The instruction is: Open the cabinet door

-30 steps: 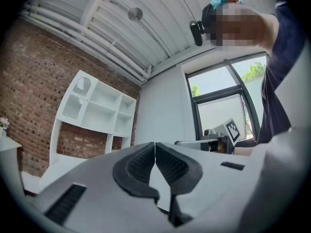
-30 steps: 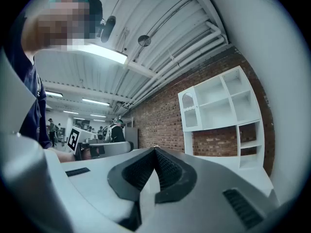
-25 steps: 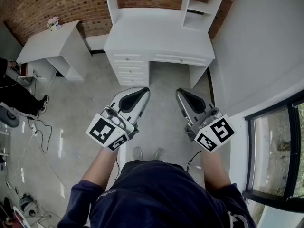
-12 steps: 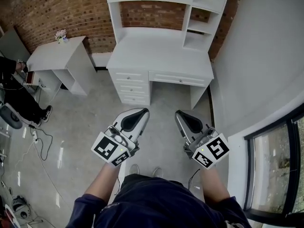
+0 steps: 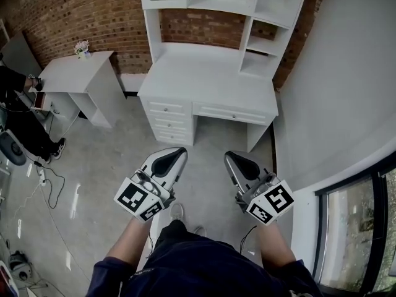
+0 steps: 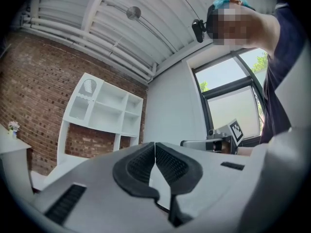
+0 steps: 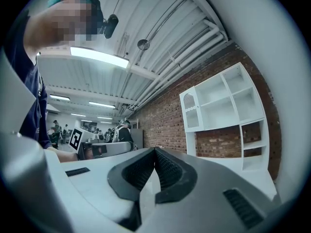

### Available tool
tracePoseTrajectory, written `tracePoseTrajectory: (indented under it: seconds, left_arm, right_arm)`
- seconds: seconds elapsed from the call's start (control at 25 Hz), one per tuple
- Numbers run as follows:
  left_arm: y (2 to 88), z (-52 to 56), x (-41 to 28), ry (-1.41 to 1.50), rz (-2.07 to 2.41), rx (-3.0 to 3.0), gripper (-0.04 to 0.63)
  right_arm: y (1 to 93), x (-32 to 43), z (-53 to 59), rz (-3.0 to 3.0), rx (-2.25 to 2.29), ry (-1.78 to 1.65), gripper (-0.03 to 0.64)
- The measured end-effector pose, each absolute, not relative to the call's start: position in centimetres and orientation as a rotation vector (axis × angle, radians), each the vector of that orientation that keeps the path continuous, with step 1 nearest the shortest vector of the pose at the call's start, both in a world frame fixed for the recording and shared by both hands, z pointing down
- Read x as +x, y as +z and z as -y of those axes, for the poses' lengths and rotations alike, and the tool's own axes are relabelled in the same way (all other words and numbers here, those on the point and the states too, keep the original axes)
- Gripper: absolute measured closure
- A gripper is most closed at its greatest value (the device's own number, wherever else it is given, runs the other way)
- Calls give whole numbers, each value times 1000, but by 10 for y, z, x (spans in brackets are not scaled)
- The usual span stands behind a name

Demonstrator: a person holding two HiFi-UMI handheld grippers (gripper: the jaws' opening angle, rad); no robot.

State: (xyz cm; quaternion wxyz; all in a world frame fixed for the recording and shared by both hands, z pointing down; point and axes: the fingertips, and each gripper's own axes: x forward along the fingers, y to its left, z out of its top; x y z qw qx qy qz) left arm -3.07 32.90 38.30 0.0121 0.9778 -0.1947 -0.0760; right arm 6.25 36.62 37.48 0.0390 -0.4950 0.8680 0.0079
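Big white desk (image 5: 204,73) sits against the brick wall with a hutch (image 5: 260,17) of open cubbies on top. A smaller white side table (image 5: 74,73) stands off to its left. The desk's stack of drawers (image 5: 168,119) is pushed in. The cabinet door (image 6: 83,101), the one with the arched pane, is up at the hutch's top left, closed. The left gripper (image 5: 178,150) and right gripper (image 5: 229,155) hang over the floor well short of the desk, jaws pressed together on nothing. A little flower pot (image 5: 81,47) sits on the side table.

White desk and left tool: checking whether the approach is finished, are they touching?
Apart. The head view shows the left tool over bare floor, clearly short of the white desk.
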Motion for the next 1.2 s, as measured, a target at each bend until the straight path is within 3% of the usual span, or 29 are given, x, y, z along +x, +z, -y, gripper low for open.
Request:
tracePoseTrajectory:
  seconds: [0.44,1.2]
  left_arm:
    - [398,-236,-17,-244,632,3012,586]
    - [391,29,-22,-234,594,3039,586]
  right_arm:
    - [388,81,-275,-2682,-1519,-22,600]
    - [379,81,-14,-2630,-1586,10,600]
